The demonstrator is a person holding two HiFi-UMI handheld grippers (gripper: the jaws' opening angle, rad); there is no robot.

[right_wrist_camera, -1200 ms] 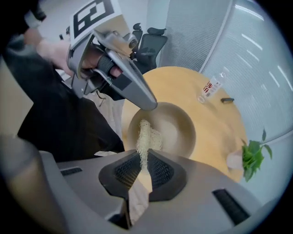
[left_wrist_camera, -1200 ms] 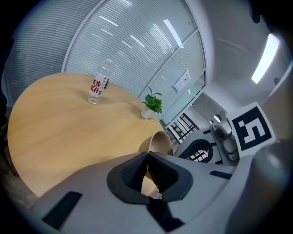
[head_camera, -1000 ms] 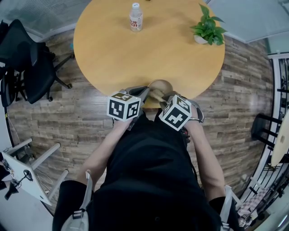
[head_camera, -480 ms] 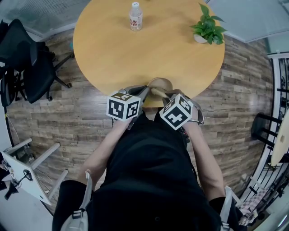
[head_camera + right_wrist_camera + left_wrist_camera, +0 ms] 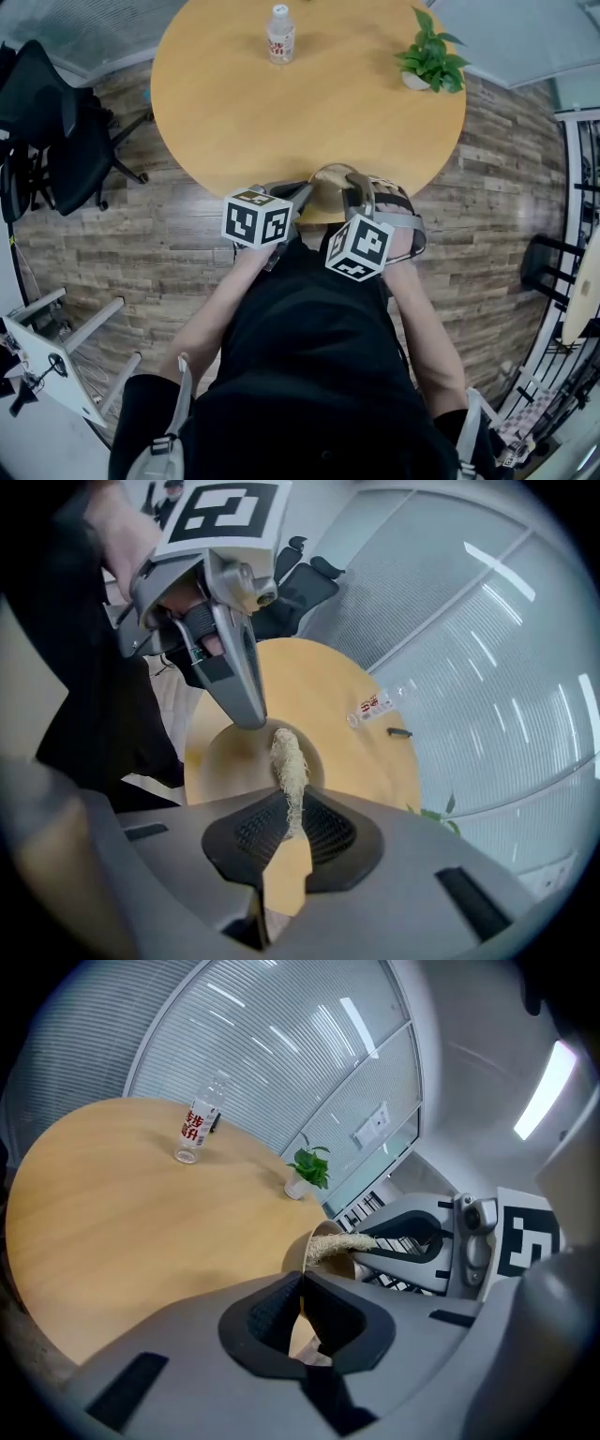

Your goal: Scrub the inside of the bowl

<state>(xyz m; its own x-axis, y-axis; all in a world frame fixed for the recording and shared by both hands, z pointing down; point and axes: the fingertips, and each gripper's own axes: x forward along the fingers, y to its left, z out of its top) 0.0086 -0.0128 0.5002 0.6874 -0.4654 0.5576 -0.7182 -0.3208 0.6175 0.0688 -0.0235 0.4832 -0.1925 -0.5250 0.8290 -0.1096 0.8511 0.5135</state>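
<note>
A small wooden bowl (image 5: 327, 174) sits at the near edge of the round wooden table (image 5: 244, 103). My left gripper (image 5: 302, 191) is shut on the bowl's left rim; in the left gripper view its pads (image 5: 323, 1312) pinch the thin wall of the bowl (image 5: 319, 1241). My right gripper (image 5: 356, 187) reaches over the bowl from the right, shut on the wooden handle of a scrubbing brush (image 5: 284, 869). The brush's pale fibre head (image 5: 289, 761) lies inside the bowl (image 5: 230, 761), close to the left gripper's finger (image 5: 242, 682).
A water bottle (image 5: 280, 34) stands at the table's far side and a potted plant (image 5: 432, 60) at its far right. A black office chair (image 5: 58, 131) is to the left and a white stand (image 5: 42, 352) at the lower left.
My right gripper has swung up and over the bowl, its marker cube tipping down toward me, and the brush has shifted inside the bowl. The left gripper holds still.
</note>
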